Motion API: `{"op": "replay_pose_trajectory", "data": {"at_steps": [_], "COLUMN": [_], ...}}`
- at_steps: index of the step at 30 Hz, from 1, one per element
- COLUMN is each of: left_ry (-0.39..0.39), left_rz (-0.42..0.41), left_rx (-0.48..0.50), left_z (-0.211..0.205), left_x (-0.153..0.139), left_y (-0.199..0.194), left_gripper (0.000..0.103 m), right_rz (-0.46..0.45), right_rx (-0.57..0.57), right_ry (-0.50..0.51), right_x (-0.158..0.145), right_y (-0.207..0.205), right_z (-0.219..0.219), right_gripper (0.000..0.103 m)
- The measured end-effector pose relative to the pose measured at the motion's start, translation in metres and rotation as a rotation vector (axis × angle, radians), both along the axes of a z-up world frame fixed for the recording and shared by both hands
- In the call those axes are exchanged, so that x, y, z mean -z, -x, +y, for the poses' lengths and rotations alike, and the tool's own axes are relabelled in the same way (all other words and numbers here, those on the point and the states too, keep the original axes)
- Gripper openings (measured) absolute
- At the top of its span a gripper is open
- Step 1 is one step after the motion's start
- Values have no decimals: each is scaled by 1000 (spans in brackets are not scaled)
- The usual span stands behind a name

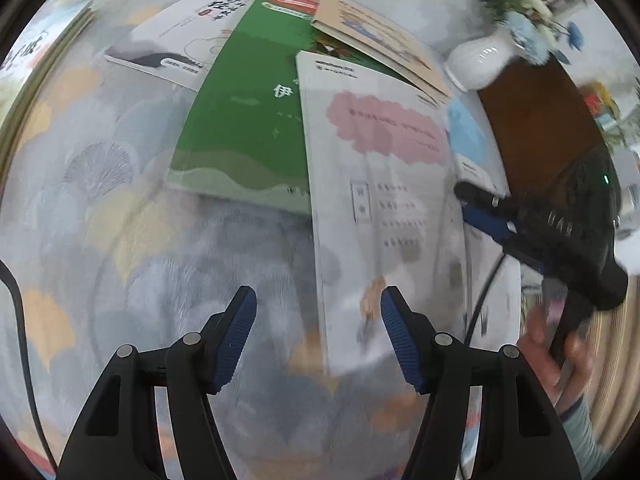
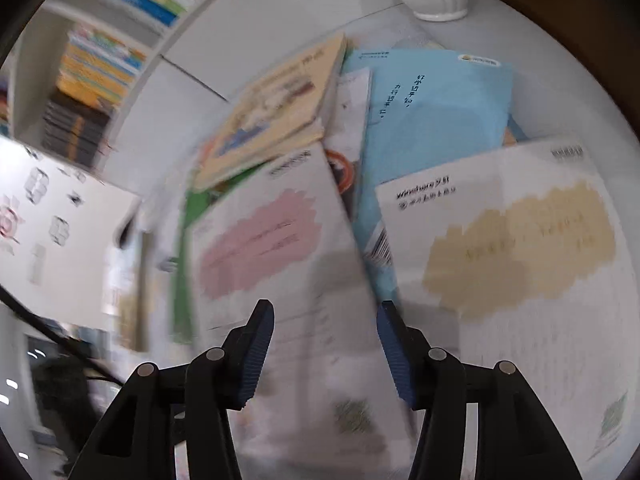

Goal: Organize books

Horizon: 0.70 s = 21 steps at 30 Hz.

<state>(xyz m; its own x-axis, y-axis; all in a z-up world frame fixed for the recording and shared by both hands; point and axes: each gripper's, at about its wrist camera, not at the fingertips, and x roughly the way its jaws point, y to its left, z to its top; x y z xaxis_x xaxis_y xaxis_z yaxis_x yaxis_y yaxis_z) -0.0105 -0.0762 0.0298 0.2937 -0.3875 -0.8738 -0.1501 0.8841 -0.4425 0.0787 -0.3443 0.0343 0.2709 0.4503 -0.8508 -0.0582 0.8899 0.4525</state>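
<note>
Several books lie overlapping on a patterned tablecloth. A white book with a pink blotch [image 1: 380, 160] lies on a green book [image 1: 248, 120]. A tan picture book [image 1: 376, 36] and a white book with ink art [image 1: 188, 32] lie farther back. My left gripper [image 1: 319, 300] hangs open over the pink-blotch book's near left edge, nothing between its pads. My right gripper [image 2: 325, 312] stands open above the pink-blotch book [image 2: 272, 240], apart from it. Beside that book are a white book with a yellow blotch [image 2: 520, 248] and a light blue book [image 2: 432, 112]. The right gripper [image 1: 478, 206] also shows at that book's right edge.
A white vase [image 1: 480, 60] with flowers stands behind the books, near a brown surface [image 1: 532, 120]. A shelf of stacked books [image 2: 120, 40] is at the back left. A black cable [image 1: 16, 300] runs along the left. A hand [image 1: 560, 360] holds the right gripper's handle.
</note>
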Motion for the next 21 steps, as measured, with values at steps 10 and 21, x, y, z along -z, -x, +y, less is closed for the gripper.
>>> {"op": "replay_pose_trajectory", "data": {"at_steps": [10,21], "left_ry": [67,130], "left_rz": [58,70], "left_rx": [74,-16], "left_z": [22,49], "left_x": [-2,3], "left_y": [31,50], "left_gripper": [63,63], "right_rz": [80,108], "right_rx": [-145,-195], "right_ry": [-17,-145], "right_x": [12,21], "right_y": [68,62], "right_z": [25,23], "right_gripper": [54,63]}}
